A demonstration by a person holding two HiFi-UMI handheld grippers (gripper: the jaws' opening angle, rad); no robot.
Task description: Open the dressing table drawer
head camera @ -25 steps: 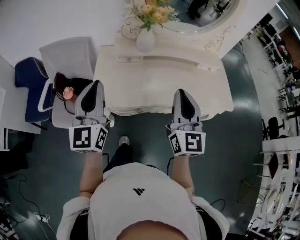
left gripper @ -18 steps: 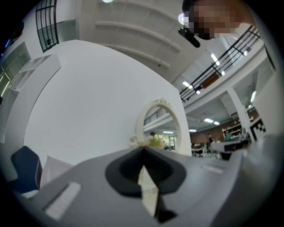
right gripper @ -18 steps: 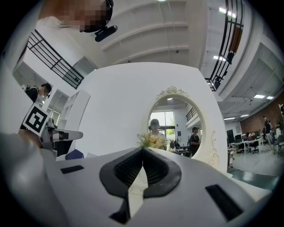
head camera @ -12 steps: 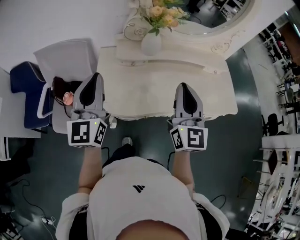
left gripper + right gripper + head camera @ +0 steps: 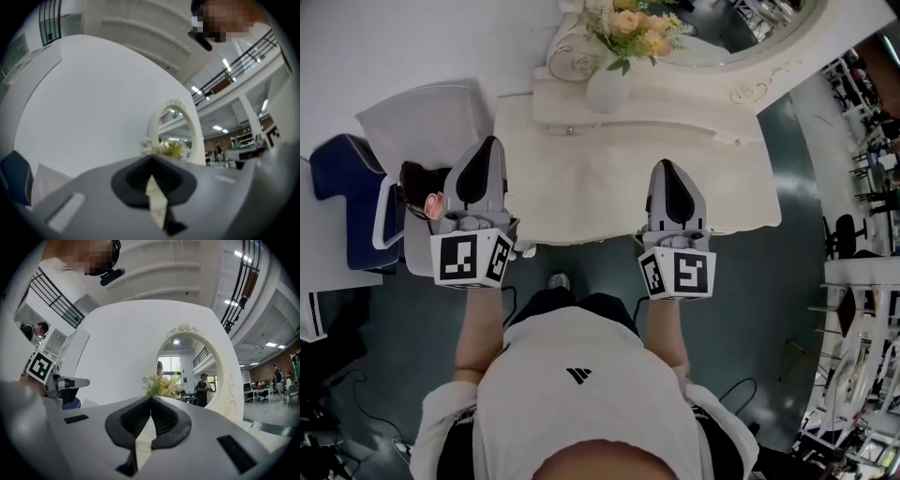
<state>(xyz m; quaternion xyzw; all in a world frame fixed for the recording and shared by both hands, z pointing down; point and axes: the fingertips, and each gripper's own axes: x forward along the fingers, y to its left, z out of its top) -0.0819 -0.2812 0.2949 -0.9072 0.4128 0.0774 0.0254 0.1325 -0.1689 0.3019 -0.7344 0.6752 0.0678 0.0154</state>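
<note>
The cream dressing table (image 5: 581, 187) stands in front of me, with its oval mirror (image 5: 741, 33) at the back. Its drawer front is hidden under the table top's front edge. My left gripper (image 5: 491, 142) is held level over the table's left front corner, shut with nothing in it. My right gripper (image 5: 664, 167) reaches over the table's front edge right of centre, also shut and empty. In the left gripper view the left gripper (image 5: 151, 160) points towards the mirror and flowers. The right gripper (image 5: 151, 399) points the same way in the right gripper view.
A white vase of flowers (image 5: 607, 84) stands on the table's raised back shelf. A white chair (image 5: 422, 122) with a dark bag (image 5: 417, 183) is close on the left, a blue chair (image 5: 342, 187) beyond it. Metal racks (image 5: 862, 309) line the right side.
Both grippers have moved forward together and now reach further over the table's front edge. The table has come nearer in the head view. The jaws stay shut.
</note>
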